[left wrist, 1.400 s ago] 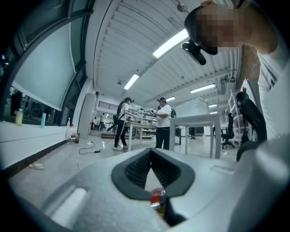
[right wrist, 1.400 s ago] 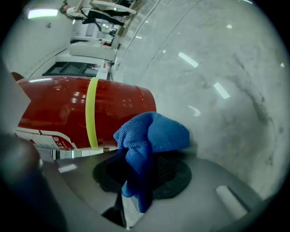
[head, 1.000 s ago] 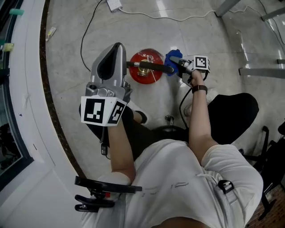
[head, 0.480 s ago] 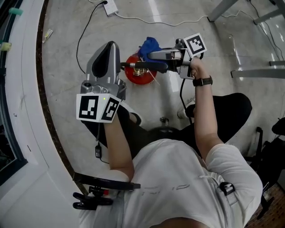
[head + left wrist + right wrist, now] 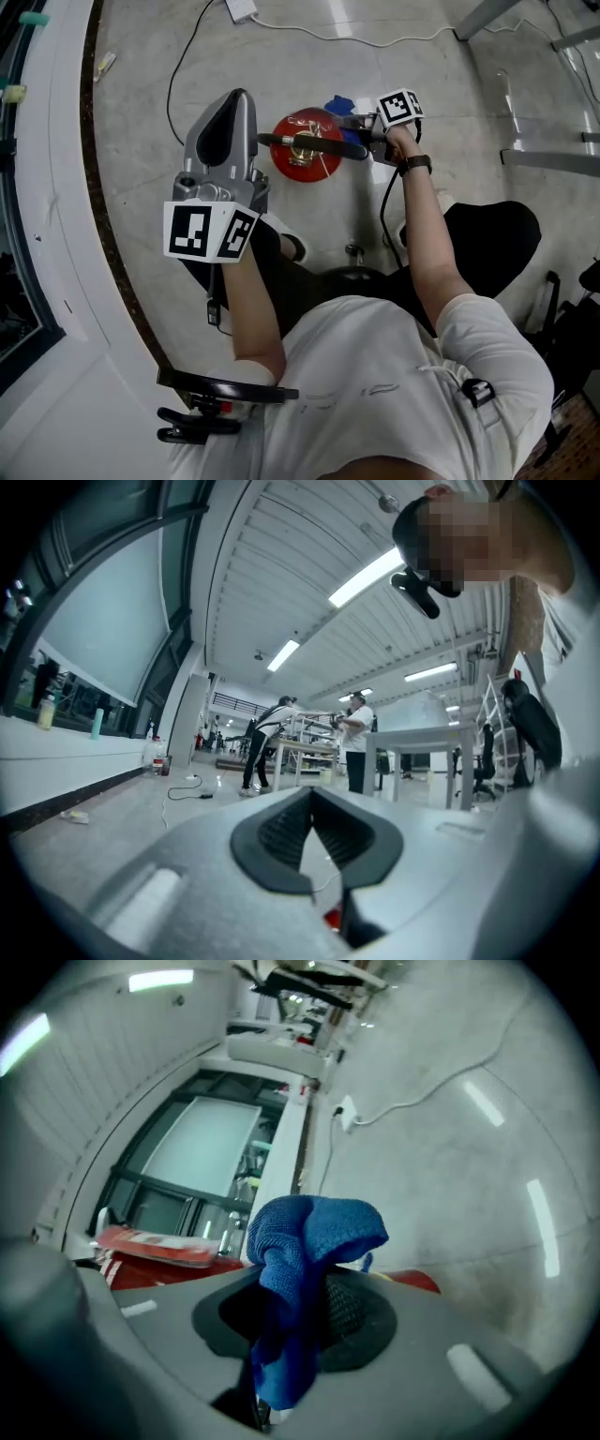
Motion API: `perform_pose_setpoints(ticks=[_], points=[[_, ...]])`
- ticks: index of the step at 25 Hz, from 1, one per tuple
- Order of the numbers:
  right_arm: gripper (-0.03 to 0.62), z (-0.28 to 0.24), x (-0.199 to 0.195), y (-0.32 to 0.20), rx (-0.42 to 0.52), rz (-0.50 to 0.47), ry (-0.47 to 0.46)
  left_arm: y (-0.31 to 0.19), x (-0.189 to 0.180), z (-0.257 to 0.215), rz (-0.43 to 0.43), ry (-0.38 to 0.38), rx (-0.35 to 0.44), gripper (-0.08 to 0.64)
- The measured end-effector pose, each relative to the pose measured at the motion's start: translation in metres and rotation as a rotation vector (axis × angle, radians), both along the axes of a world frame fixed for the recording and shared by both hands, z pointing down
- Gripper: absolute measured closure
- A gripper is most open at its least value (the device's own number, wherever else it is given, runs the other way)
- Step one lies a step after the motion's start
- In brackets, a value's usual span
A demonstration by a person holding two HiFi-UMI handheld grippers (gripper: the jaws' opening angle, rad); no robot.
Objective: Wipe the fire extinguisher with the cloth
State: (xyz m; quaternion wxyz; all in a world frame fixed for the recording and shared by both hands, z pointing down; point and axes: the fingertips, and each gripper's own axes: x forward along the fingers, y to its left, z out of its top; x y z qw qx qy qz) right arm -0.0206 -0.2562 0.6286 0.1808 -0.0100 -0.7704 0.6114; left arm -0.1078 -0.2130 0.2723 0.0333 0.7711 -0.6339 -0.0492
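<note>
The red fire extinguisher (image 5: 305,155) stands on the floor, seen from above, with its black handle (image 5: 319,147) lying across the top. My right gripper (image 5: 350,118) is at its far right side, shut on the blue cloth (image 5: 339,106), which bunches out beyond the jaws beside the handle's end. In the right gripper view the blue cloth (image 5: 314,1227) hangs between the jaws of my right gripper (image 5: 298,1309), with the extinguisher's red body (image 5: 150,1241) just behind. My left gripper (image 5: 244,96) hovers left of the extinguisher, holding nothing; its pads (image 5: 281,832) meet at the tip.
A white cable and power adapter (image 5: 242,9) lie on the floor beyond the extinguisher. A curved dark-edged wall base (image 5: 94,187) runs along the left. A black office chair (image 5: 492,244) and metal table legs (image 5: 553,155) are at the right. People (image 5: 267,747) stand far off.
The right gripper carried the cloth left over the extinguisher's far side, then back to its right side by the handle's end. The left gripper has hardly moved.
</note>
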Motion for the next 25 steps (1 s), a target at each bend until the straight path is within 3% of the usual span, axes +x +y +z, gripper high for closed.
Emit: perform_pose_setpoints(ticks=[4, 7, 8, 10, 14, 15, 18, 20, 23, 25], points=[[0.474, 0.133, 0.004, -0.002, 0.013, 0.101, 0.224, -0.008, -0.009, 0.015, -0.01, 0.003, -0.035, 0.561], [0.471, 0.205, 0.02, -0.001, -0.12, 0.36, 0.324, -0.011, -0.016, 0.022, -0.019, 0.002, -0.056, 0.561], [0.471, 0.22, 0.027, 0.002, -0.138, 0.407, 0.348, -0.012, -0.018, 0.023, -0.02, 0.001, -0.061, 0.561], [0.471, 0.234, 0.036, 0.006, -0.109, 0.398, 0.38, -0.013, -0.023, 0.024, -0.027, -0.003, -0.067, 0.56], [0.468, 0.221, 0.032, 0.004, -0.072, 0.203, 0.393, -0.016, -0.035, 0.026, -0.045, 0.007, -0.067, 0.561], [0.466, 0.199, 0.028, -0.004, -0.076, 0.17, 0.334, -0.017, -0.036, 0.025, -0.047, 0.013, -0.064, 0.561], [0.468, 0.073, 0.002, -0.049, -0.062, 0.189, 0.013, -0.022, -0.04, 0.021, -0.052, 0.028, -0.043, 0.561], [0.468, -0.022, -0.006, -0.075, 0.069, 0.155, -0.149, -0.023, -0.044, 0.017, -0.059, 0.035, -0.029, 0.561], [0.468, -0.166, -0.016, -0.058, 0.237, -0.099, -0.445, -0.023, -0.046, 0.01, -0.064, 0.043, -0.011, 0.561], [0.468, -0.231, -0.021, -0.021, 0.298, -0.323, -0.547, -0.023, -0.047, 0.006, -0.067, 0.05, 0.001, 0.561]])
